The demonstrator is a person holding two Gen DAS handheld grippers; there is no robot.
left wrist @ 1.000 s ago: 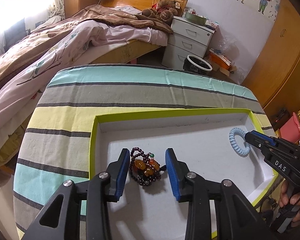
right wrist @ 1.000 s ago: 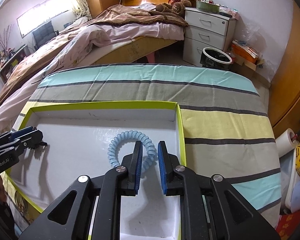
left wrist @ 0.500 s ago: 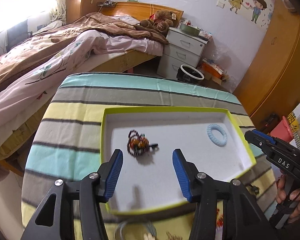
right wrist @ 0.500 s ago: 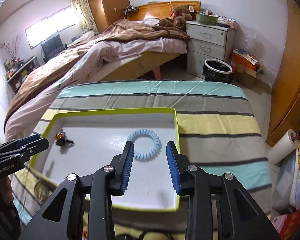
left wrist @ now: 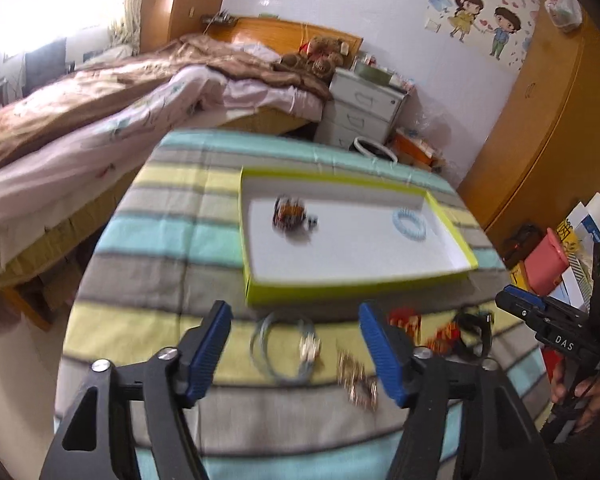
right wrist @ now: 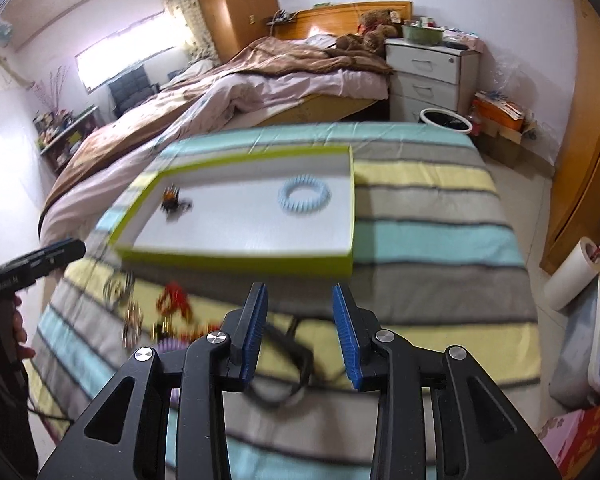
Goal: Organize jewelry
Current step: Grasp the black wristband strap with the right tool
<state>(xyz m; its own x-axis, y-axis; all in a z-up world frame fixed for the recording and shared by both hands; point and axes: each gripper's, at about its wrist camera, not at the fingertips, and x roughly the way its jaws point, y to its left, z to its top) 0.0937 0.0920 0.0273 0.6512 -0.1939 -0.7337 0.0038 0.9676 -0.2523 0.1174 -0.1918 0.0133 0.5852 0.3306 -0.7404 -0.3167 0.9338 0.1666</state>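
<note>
**Both grippers empty above the loose pile, two pieces in the tray**

The desk [right wrist: 428, 216], under a striped cloth, has bare room to the right of the tray [right wrist: 236, 258] all the way to its right edge; beyond that edge is floor, with a paper roll [right wrist: 572, 276] standing there. On the left the desk edge runs close to the bed [left wrist: 100, 120]. The tray sits on the far half, its near wall facing the grippers, with a strip of cloth between that wall and the near edge where the loose jewelry lies.

The left gripper [left wrist: 296, 354] has its jaws opening, already very wide, with nothing pressed between the pads. A blue-grey ring [left wrist: 280, 348] and a small gold chain piece [left wrist: 356, 376] lie on the cloth within the gap as seen from its camera. The right gripper [right wrist: 300, 330] stands partly open and holds nothing; a black strap [right wrist: 292, 368] lies on the cloth below its gap.

Red and orange pieces [right wrist: 174, 300] lie scattered between the two grippers. Inside the tray, well past both sets of jaws, a dark bead bracelet [left wrist: 290, 216] rests near the left end and a pale blue coil [right wrist: 304, 198] near the right end, well apart.
</note>
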